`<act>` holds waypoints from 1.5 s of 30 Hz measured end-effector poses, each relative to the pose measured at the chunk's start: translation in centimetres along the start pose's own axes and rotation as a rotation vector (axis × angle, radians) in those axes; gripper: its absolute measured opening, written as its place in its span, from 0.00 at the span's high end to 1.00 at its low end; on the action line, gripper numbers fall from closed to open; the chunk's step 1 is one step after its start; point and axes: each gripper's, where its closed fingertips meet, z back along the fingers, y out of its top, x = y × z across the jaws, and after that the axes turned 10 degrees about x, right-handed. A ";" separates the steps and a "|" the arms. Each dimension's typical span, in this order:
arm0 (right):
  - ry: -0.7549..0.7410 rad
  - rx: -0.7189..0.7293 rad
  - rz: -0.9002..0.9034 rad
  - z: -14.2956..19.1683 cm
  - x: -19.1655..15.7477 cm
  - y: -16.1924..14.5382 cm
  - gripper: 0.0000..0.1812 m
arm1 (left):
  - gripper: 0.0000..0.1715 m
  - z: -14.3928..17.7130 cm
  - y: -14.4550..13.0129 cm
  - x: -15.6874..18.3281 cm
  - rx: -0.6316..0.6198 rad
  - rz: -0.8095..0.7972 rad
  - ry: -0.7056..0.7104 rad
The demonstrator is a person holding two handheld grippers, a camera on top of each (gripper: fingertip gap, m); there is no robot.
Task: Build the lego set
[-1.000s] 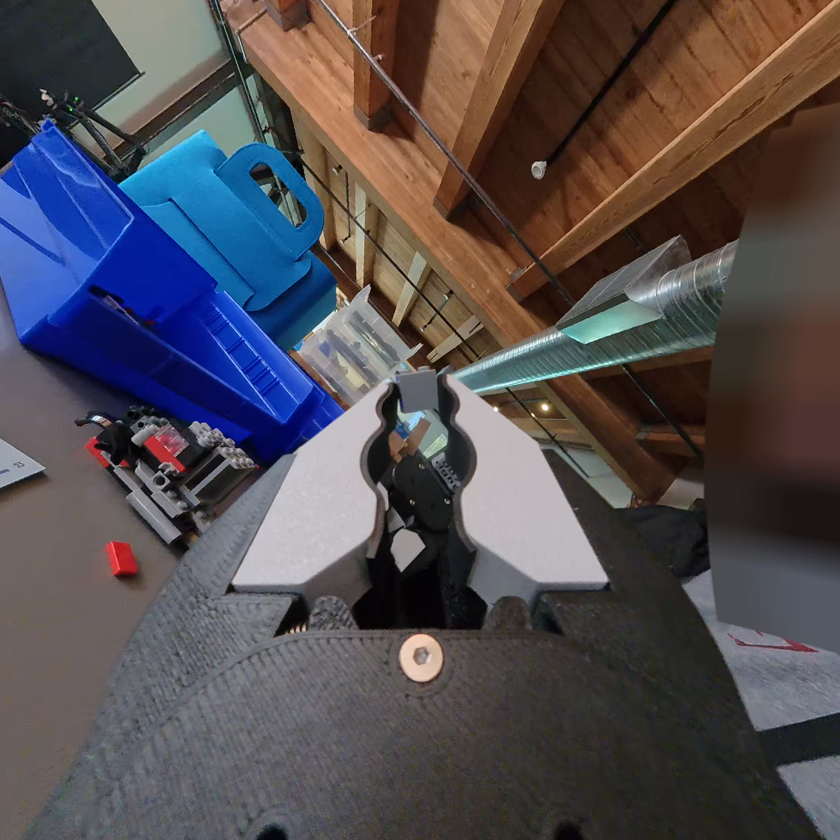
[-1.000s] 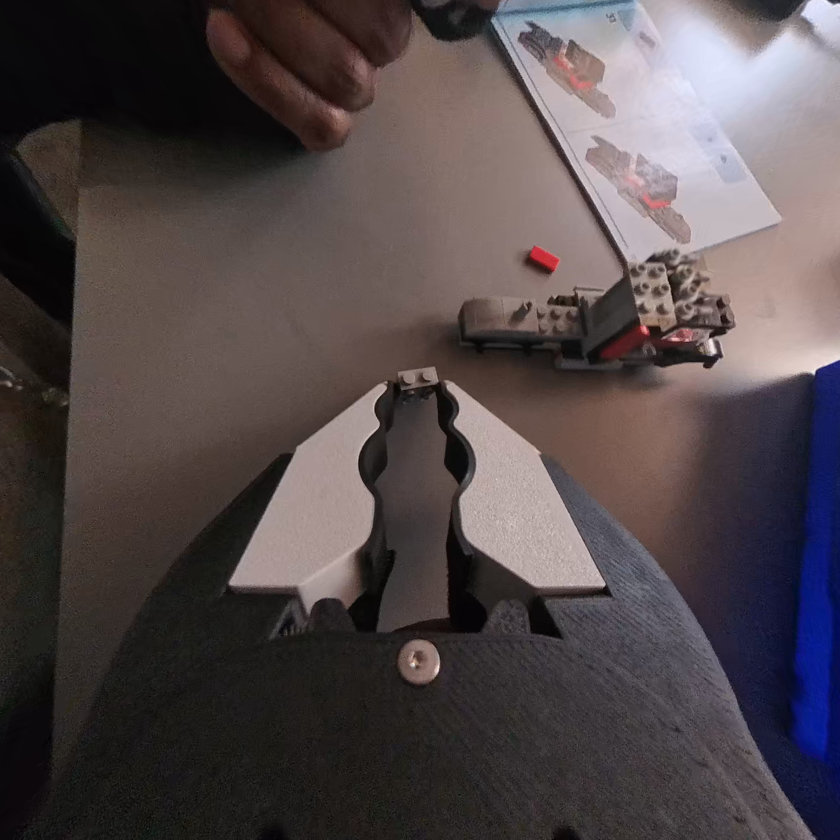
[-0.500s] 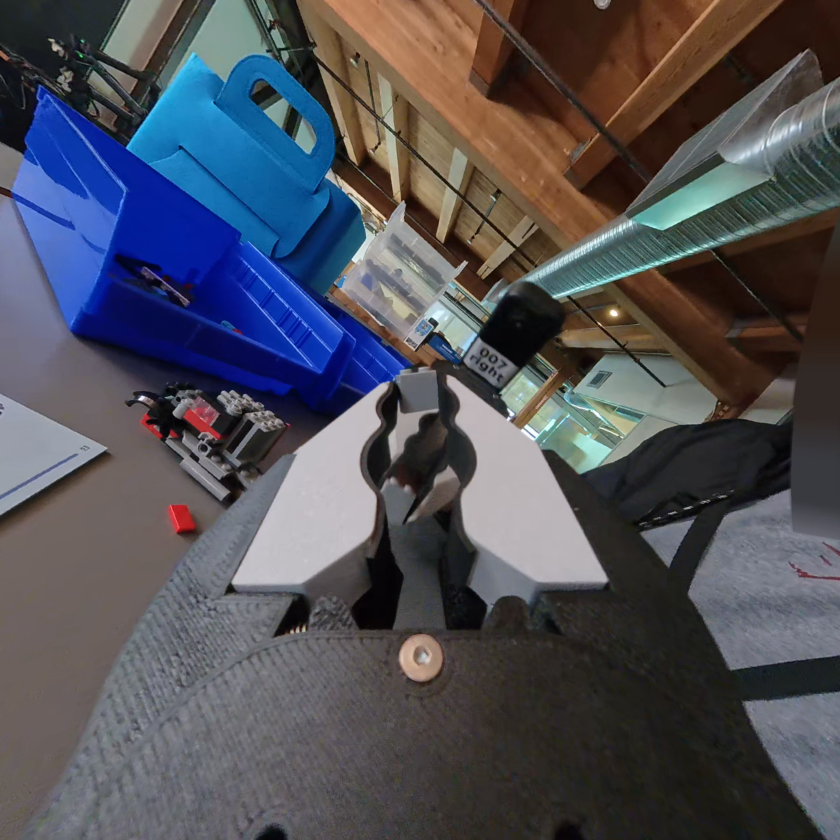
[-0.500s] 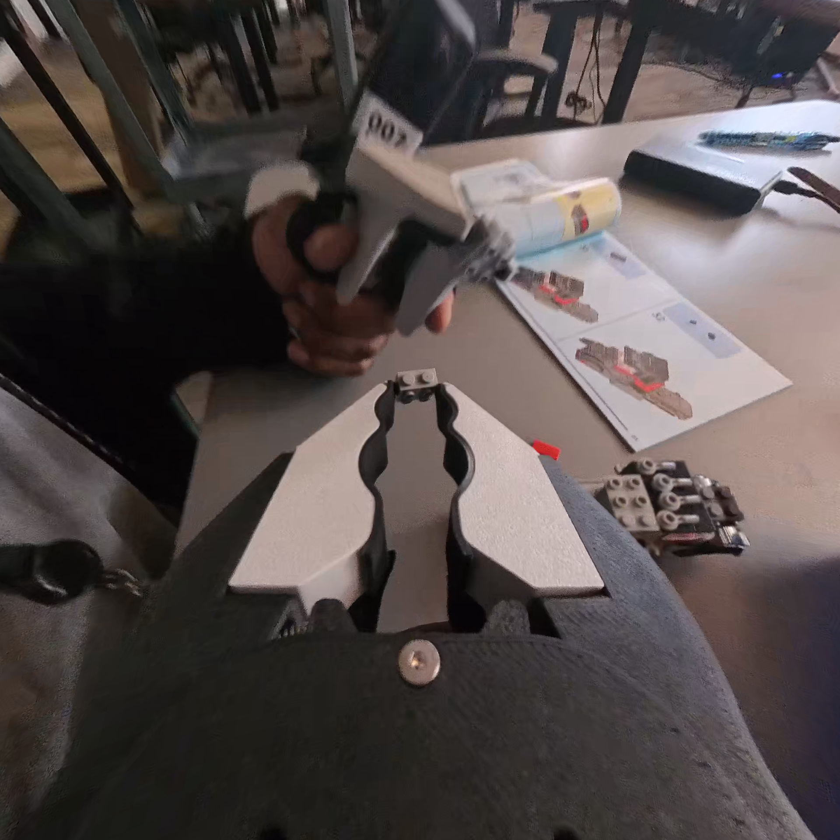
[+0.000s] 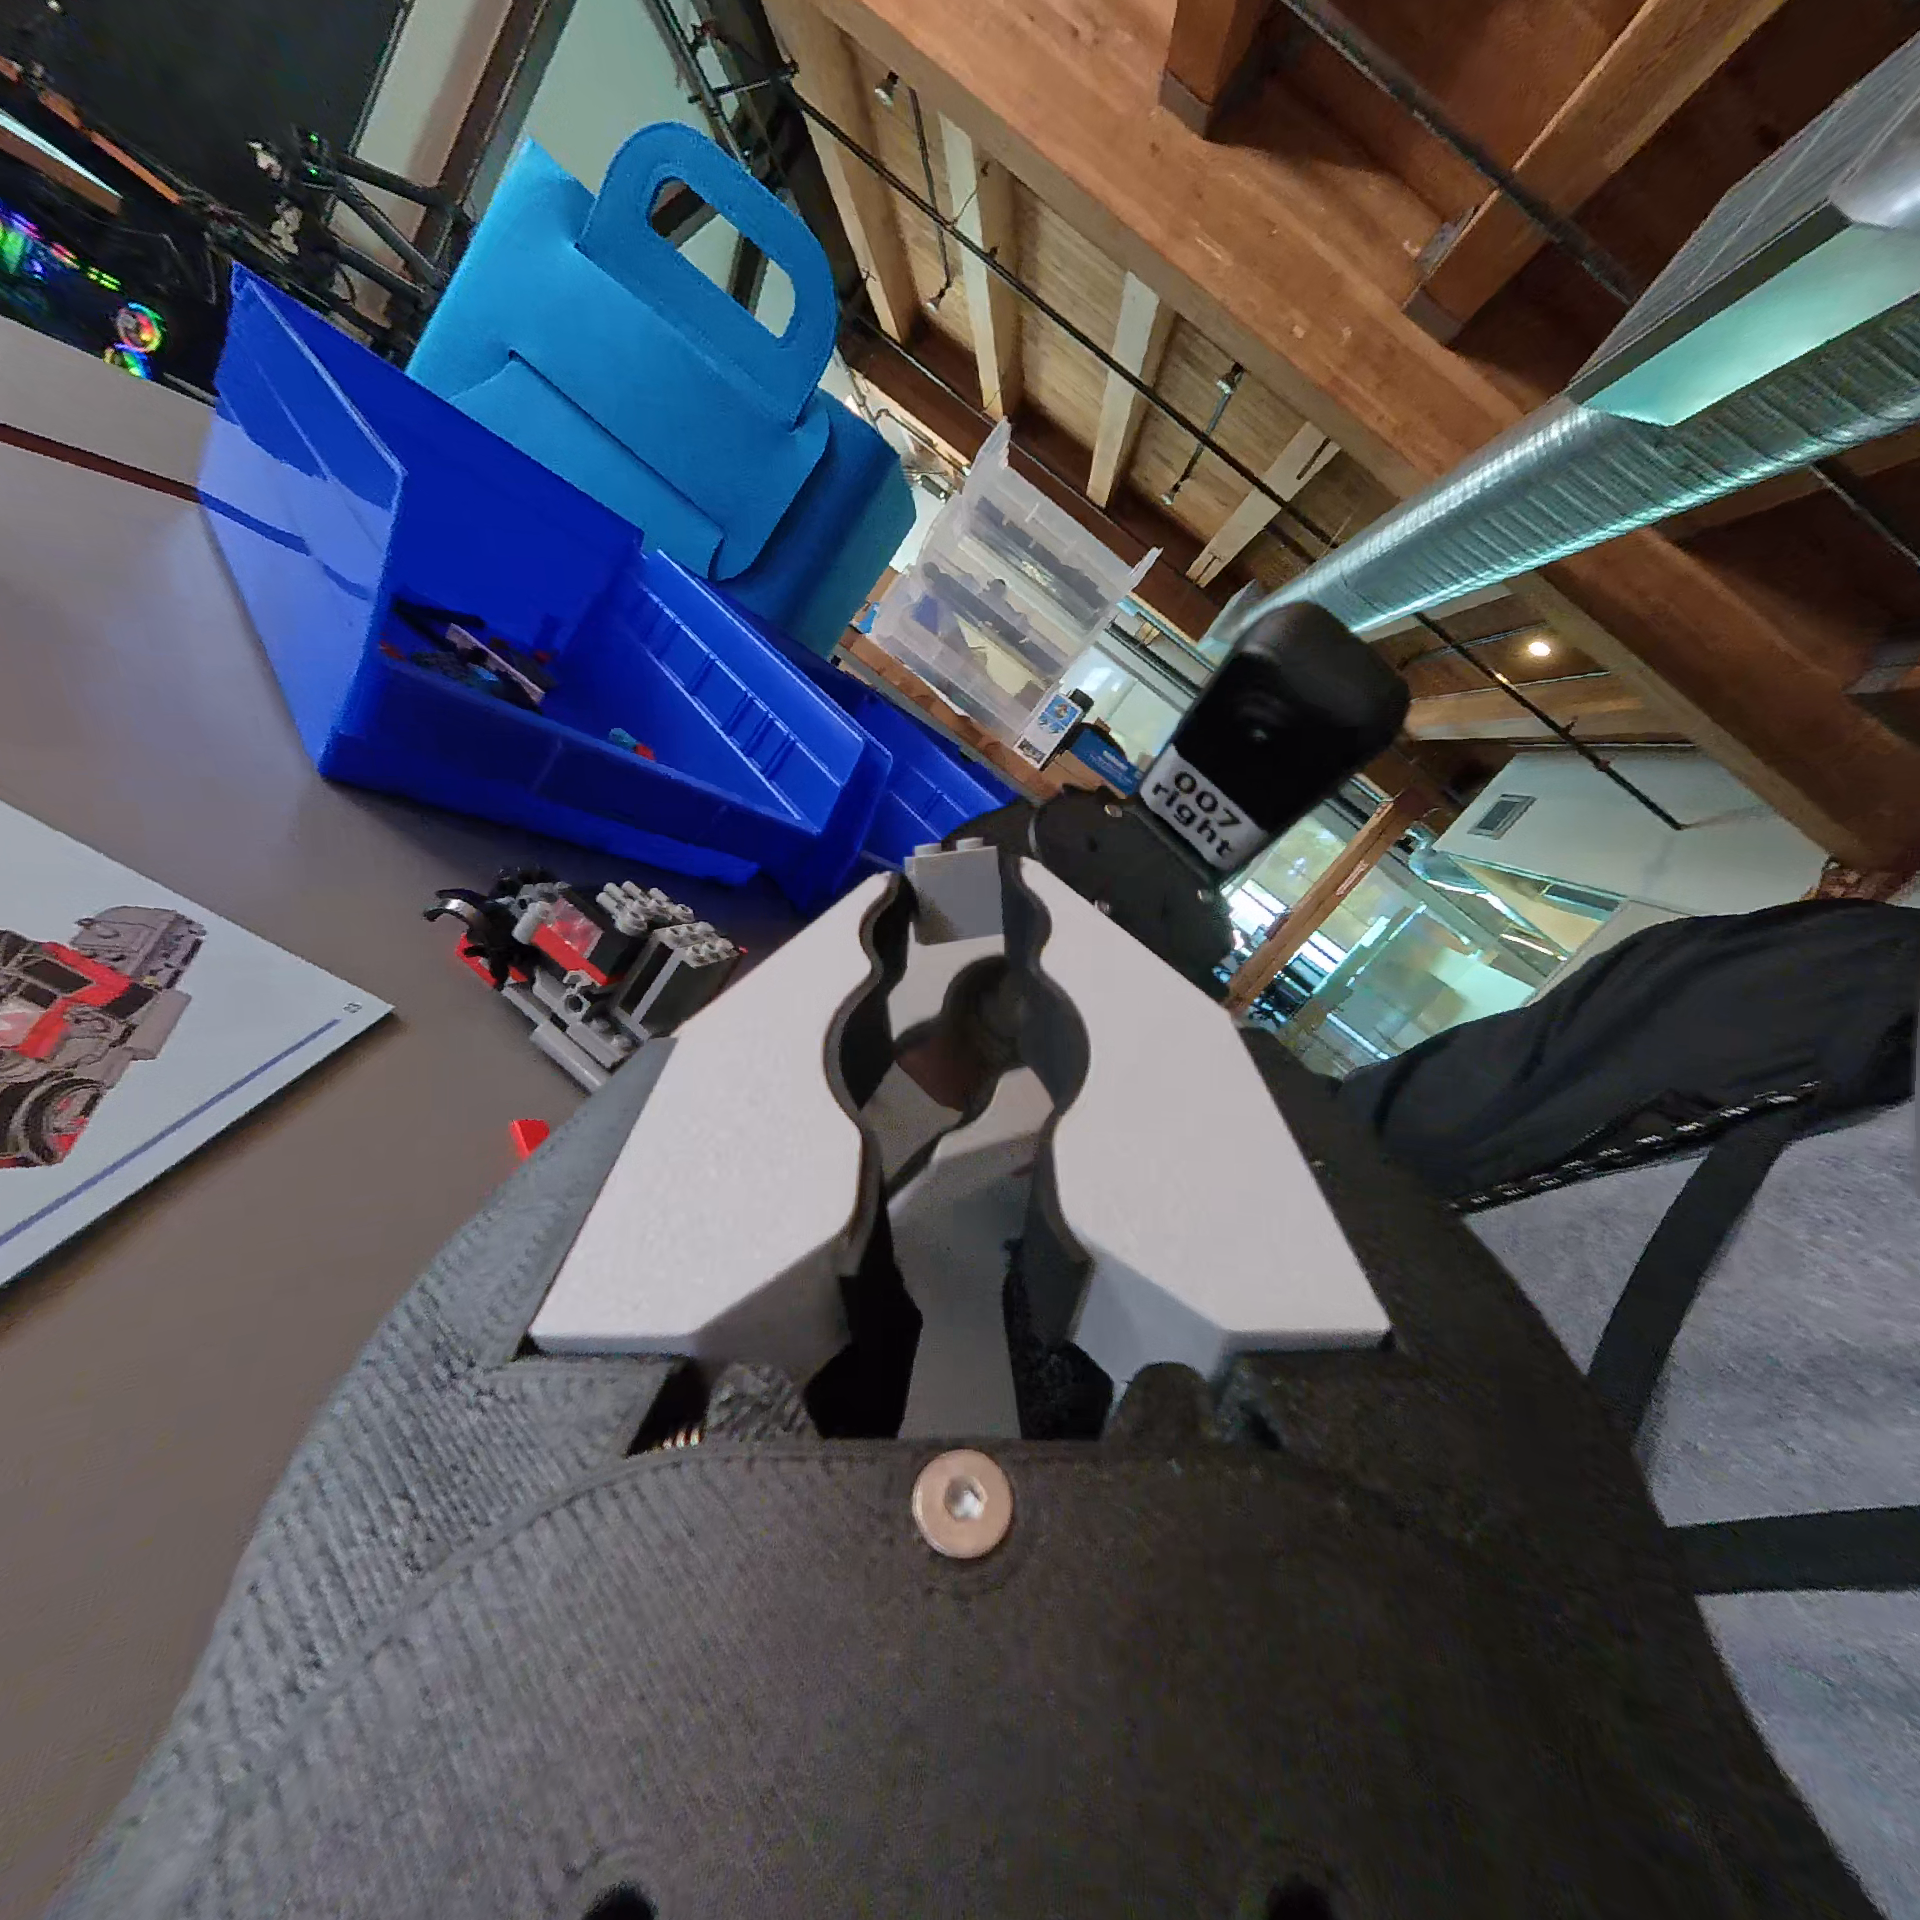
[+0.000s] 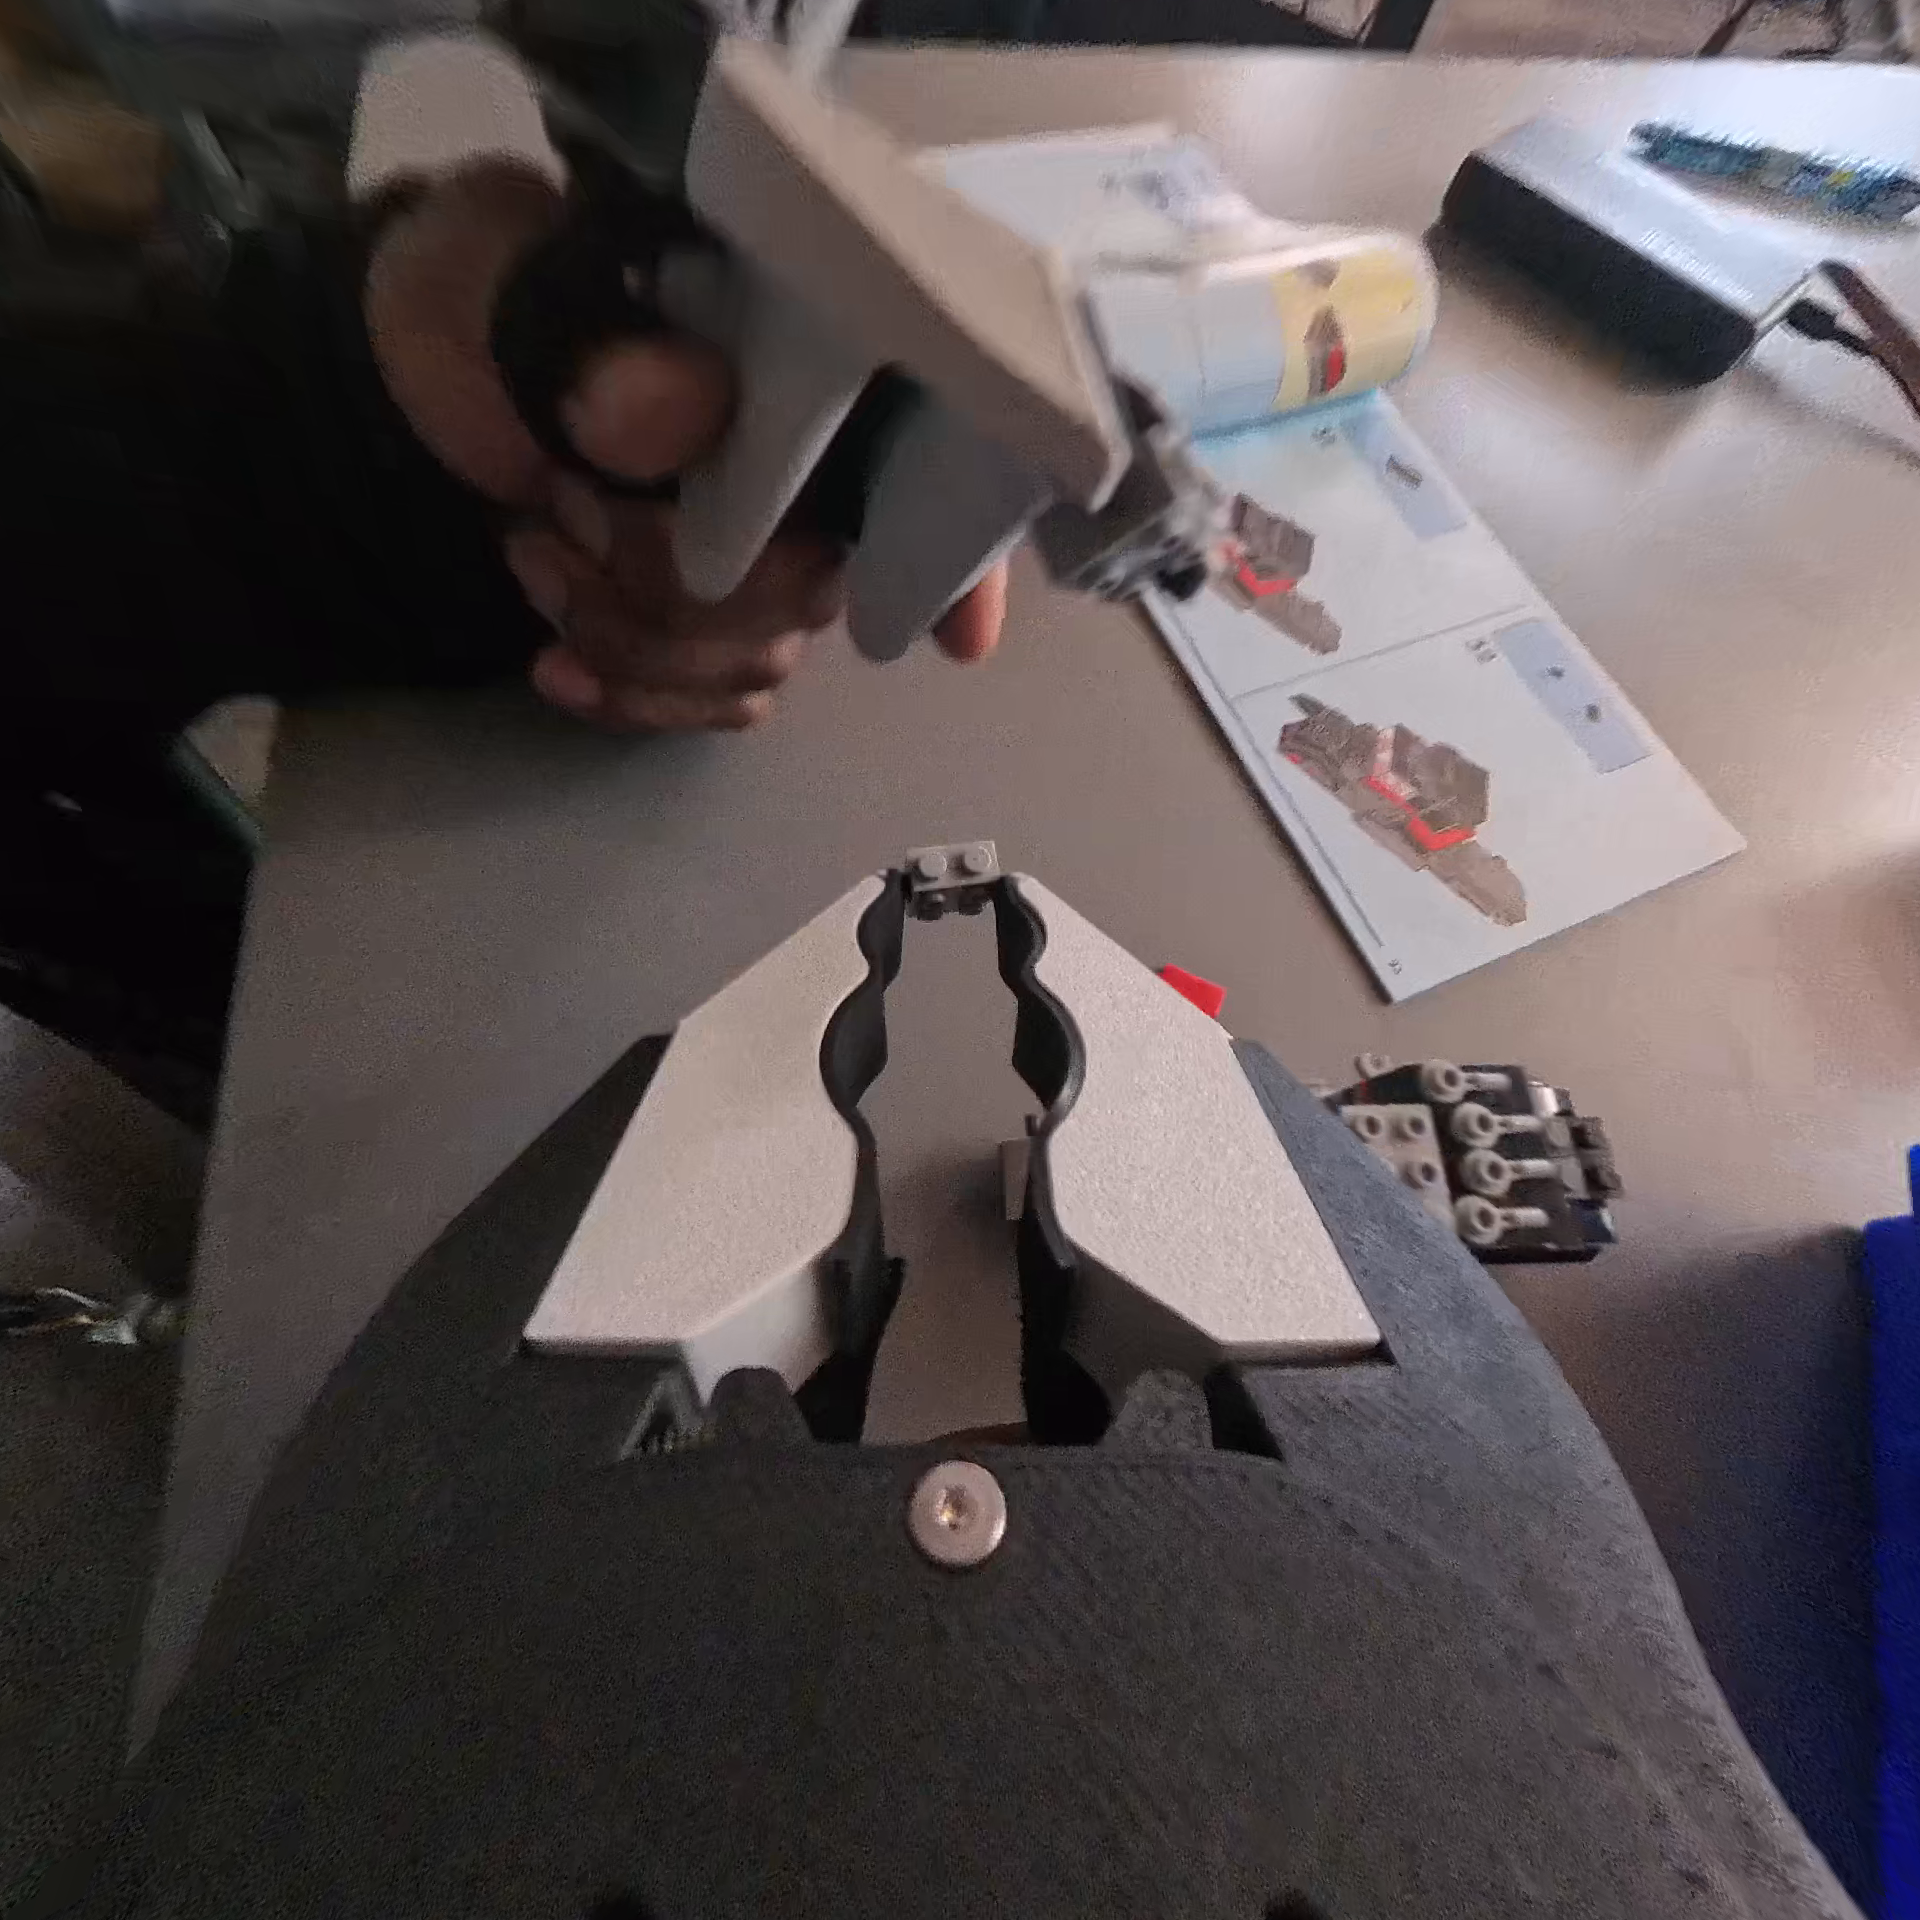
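Observation:
My left gripper [image 5: 958, 902] is shut on a small light grey brick [image 5: 954, 896], held in the air and tilted up. My right gripper [image 6: 950, 896] is shut on a small grey two-stud plate [image 6: 950, 878] above the table. The part-built grey, black and red Lego model [image 5: 587, 961] lies on the table; it also shows in the right wrist view [image 6: 1475, 1153] at right. A loose red piece [image 6: 1193, 987] lies near it. The other gripper's camera body [image 5: 1273, 732] shows just beyond my left fingertips. The left gripper, held by a hand [image 6: 623, 457], shows blurred at upper left of the right wrist view.
An open instruction booklet [image 6: 1455, 727] lies on the grey table [image 6: 520, 883]; it also shows in the left wrist view [image 5: 125, 1029]. Blue parts bins [image 5: 499, 634] and a light blue carry case [image 5: 665, 374] stand behind the model. A dark flat box [image 6: 1621, 260] lies far right. About 8 centimeters separates my left fingertips from my right.
Both grippers have swung to face each other. The left gripper tilted down from the ceiling toward the table, and the booklet came into its view. Both kept their pieces.

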 end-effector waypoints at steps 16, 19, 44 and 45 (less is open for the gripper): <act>0.066 -0.139 0.056 -2.4 -2.3 -3.5 0.86 | 0.89 1.0 0.1 0.1 -0.032 -0.028 -0.008; 0.081 -0.097 0.057 -1.8 -2.4 -3.0 0.83 | 0.90 1.2 0.5 0.3 -0.004 0.013 -0.031; -0.415 0.531 0.480 2.6 2.6 9.4 0.90 | 0.89 -0.3 2.1 0.8 0.236 0.368 -0.139; -0.399 0.528 0.489 2.5 2.5 9.4 0.90 | 0.89 -0.3 2.0 0.8 0.220 0.357 -0.134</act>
